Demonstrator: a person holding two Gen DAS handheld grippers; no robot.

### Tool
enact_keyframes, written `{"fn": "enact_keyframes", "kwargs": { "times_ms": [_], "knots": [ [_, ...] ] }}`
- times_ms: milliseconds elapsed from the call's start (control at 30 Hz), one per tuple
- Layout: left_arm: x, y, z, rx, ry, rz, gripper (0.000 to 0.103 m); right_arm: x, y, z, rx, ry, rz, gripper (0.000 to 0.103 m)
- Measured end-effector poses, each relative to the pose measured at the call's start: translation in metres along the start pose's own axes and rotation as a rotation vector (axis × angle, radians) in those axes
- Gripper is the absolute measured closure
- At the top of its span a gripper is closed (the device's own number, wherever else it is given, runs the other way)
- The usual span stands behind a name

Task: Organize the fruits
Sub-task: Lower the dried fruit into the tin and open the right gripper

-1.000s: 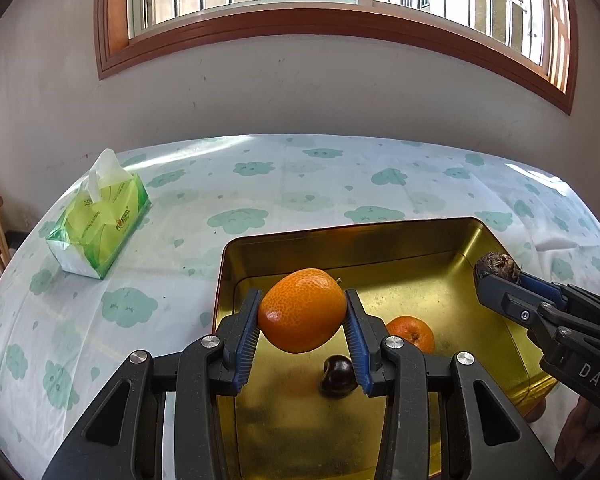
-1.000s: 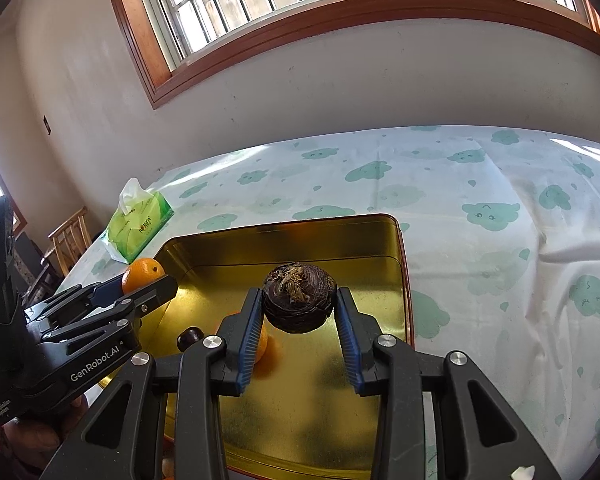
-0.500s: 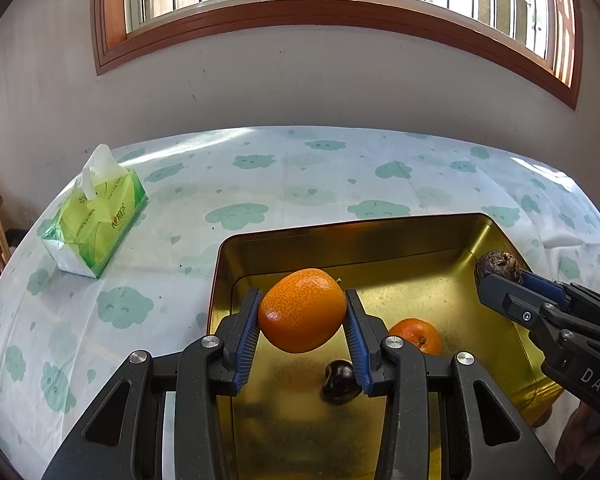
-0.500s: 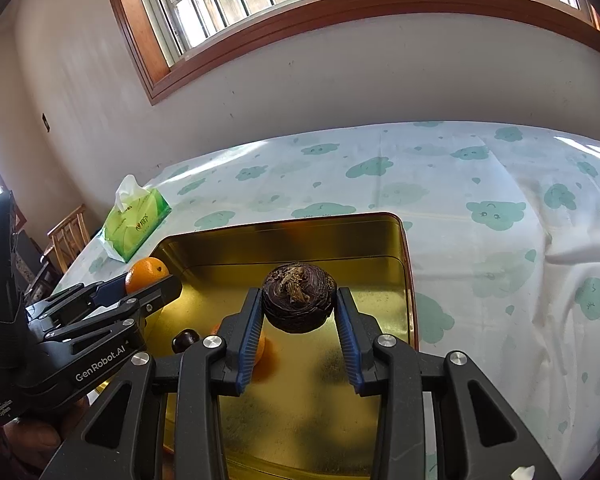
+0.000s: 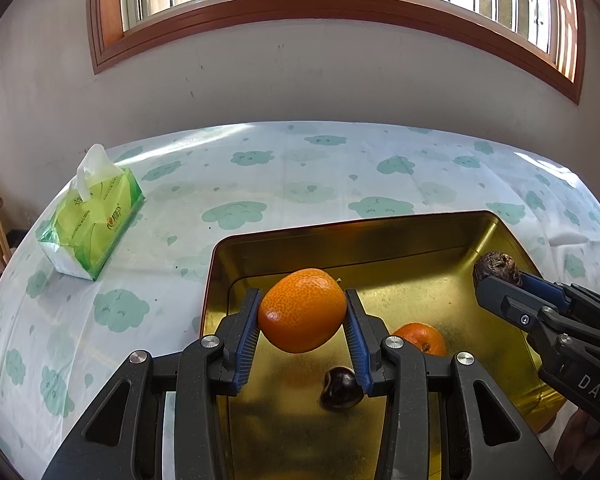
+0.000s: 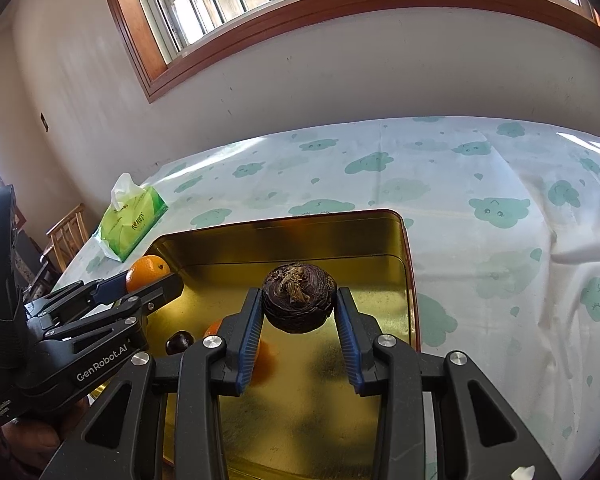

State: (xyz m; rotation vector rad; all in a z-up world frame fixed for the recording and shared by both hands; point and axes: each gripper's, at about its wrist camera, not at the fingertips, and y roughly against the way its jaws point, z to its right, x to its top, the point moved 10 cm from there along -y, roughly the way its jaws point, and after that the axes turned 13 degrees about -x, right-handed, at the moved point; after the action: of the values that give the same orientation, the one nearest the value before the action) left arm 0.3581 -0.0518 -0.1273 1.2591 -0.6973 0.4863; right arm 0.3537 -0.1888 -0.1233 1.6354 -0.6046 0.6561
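- Two grips loaded, both over the gold tray [image 5: 380,240].
- Left gripper [image 5: 302,322]: clenched on the big orange [image 5: 302,309], blue pads [image 5: 249,326] on opposite sides, fruit clear of the tray floor, above the near-left part.
- Right gripper [image 6: 299,316]: clenched on a dark brown round fruit [image 6: 299,296], dried tuft on top, hanging over the middle of the tray.
- Already in the tray: smaller orange [image 5: 420,338] and a dark glossy chestnut-like fruit [image 5: 339,390], near each other, just below and right of the left grip.
- Off to the far left on the cloud-print tablecloth [image 5: 300,176]: green tissue pack [image 5: 92,224], well apart, no concern.
- Step in hand, by the look of it: set both fruits down inside the tray.
- Lower first, release after; round fruit on smooth metal likely to roll if dropped from height.
- Aim the big orange at bare floor left of the glossy fruit, not on top of it.
- Put the brown fruit down on its flat base, in the open right half, away from the wall.
- Keep the two tools apart on the way down; close already over the same tray.
- Open wide before pulling back, so the pads don't drag the fruit along.
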Motion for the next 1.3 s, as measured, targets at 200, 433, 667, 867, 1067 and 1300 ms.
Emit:
{"fn": "enact_keyframes", "kwargs": {
  "times_ms": [200,433,667,867,1067,1300],
  "knots": [
    [0.0012,-0.0031,0.0001,-0.001,-0.001,-0.005,0.062,0.0000,-0.0015,-0.0001,0.000,-0.001,-0.001,0.069],
    [0.0013,-0.0050,0.0003,0.005,0.000,-0.015,0.062,0.0003,-0.0030,0.0001,-0.001,0.003,0.001,0.069],
    [0.0000,-0.0075,-0.0007,0.002,0.015,-0.029,0.062,0.0013,-0.0061,0.0001,-0.001,0.002,0.001,0.069],
    [0.0005,-0.0077,-0.0009,0.005,0.013,-0.030,0.062,0.0020,-0.0057,-0.0002,0.000,0.001,0.002,0.069],
    [0.0003,-0.0084,-0.0013,0.004,0.018,-0.030,0.062,0.0022,-0.0076,-0.0011,0.000,0.002,0.002,0.069],
    [0.0008,-0.0090,-0.0017,0.005,0.008,-0.031,0.061,0.0045,-0.0098,-0.0028,0.003,-0.006,0.009,0.066]
  ]
}}
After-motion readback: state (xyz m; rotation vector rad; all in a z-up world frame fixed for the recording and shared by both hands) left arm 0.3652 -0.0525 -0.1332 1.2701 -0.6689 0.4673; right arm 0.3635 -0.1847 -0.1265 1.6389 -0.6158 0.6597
